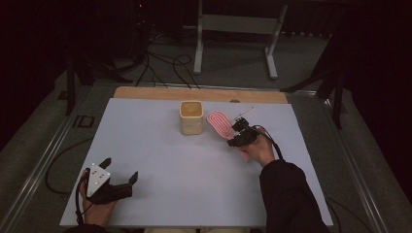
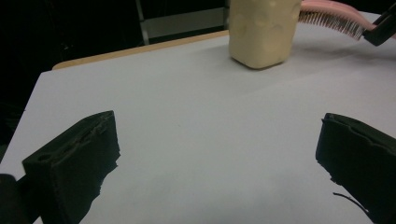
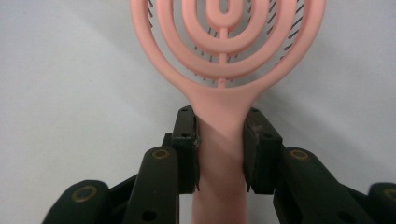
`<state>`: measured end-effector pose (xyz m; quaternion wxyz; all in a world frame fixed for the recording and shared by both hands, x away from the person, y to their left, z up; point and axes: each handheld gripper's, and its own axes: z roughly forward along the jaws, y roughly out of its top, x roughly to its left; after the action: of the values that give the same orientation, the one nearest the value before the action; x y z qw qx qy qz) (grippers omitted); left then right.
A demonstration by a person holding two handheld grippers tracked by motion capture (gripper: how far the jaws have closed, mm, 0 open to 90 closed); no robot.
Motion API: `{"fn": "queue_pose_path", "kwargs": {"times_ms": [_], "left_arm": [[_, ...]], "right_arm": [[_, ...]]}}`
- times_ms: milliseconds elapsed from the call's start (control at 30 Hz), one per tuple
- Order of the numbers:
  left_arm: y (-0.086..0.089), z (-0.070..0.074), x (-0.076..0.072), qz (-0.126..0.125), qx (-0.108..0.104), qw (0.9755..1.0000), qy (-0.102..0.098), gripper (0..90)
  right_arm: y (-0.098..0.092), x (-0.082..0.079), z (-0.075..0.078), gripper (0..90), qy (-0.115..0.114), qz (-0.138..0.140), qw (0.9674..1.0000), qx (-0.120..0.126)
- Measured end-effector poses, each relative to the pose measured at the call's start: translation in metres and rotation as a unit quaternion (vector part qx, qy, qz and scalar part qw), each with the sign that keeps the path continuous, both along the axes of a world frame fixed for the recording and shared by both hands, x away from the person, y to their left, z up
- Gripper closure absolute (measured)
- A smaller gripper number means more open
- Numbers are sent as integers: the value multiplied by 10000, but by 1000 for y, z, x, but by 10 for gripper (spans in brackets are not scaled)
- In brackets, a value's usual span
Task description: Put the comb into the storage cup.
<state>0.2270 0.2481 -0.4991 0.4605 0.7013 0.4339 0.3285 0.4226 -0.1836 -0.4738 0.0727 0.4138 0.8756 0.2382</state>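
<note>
**Brush gripped by handle, near cup**

Right tool (image 3: 220, 149) clamped on pink hairbrush (image 3: 224, 56) at neck of handle, prob. so head stays free and steerable. Held off the worktop (image 1: 194, 160), head angled toward beige cup (image 1: 191, 117), just beside it, likely for dropping in. Left tool (image 1: 119, 180) parked at near-left edge, spread wide w/ nothing between, out of the way.

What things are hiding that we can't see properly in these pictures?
- Inside of the cream square plastic cup: high view, its own walls hide the bottom.
- Tip of the pink plastic hairbrush: right gripper view, cut off by the top edge.
- Hairbrush handle end: right gripper view, hidden behind the right hand-held gripper.
</note>
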Motion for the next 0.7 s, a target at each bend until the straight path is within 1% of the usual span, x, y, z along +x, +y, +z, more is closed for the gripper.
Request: {"fn": "queue_pose_path", "kwargs": {"times_ms": [33,67,133,167,200,233,267,333,367,400,433,467,500,533,567,600,633,667,700], "left_arm": [[0,0,0,0,0,10000,0,2],[0,0,0,-2,3,10000,4,2],[0,0,0,-2,4,10000,5,2],[0,0,0,-2,4,10000,5,2],[0,0,0,-2,4,10000,5,2],[0,0,0,-3,0,10000,6,2],[0,0,0,-3,0,10000,6,2],[0,0,0,-2,6,10000,11,3],[-1,0,0,-2,0,10000,10,3],[0,0,0,-6,5,10000,13,2],[0,0,0,-1,2,10000,11,3],[0,0,0,-1,2,10000,11,2],[0,0,0,-3,-7,10000,9,2],[0,0,0,-3,-7,10000,9,2],[0,0,0,-3,1,10000,13,2],[0,0,0,-3,1,10000,13,2],[-1,-1,0,-8,13,10000,17,2],[-1,-1,0,-8,13,10000,17,3],[-1,-1,0,-14,15,10000,18,2]], "right_arm": [[0,0,0,698,0,0,10000,0],[-2,-5,3,698,-84,9,9999,111],[-4,-10,5,698,-173,-15,9997,172],[-4,-10,5,698,-173,-15,9997,172],[-5,-12,7,698,-220,-11,9995,215],[-8,-18,9,699,-354,-12,9991,253],[-9,-20,10,698,-428,-19,9987,271],[-12,-25,12,699,-512,-52,9980,361],[-12,-25,12,699,-512,-52,9980,361],[-13,-28,13,698,-546,-64,9976,410],[-16,-32,14,698,-639,-68,9967,486],[-16,-32,14,698,-639,-68,9967,486],[-19,-38,15,698,-712,-94,9958,559],[-19,-38,15,698,-712,-94,9958,559],[-22,-43,15,698,-756,-127,9947,688],[-22,-43,15,698,-756,-127,9947,688],[-26,-49,14,698,-804,-158,9933,810],[-26,-49,14,698,-804,-158,9933,810],[-27,-55,12,698,-899,-162,9925,812]]}}
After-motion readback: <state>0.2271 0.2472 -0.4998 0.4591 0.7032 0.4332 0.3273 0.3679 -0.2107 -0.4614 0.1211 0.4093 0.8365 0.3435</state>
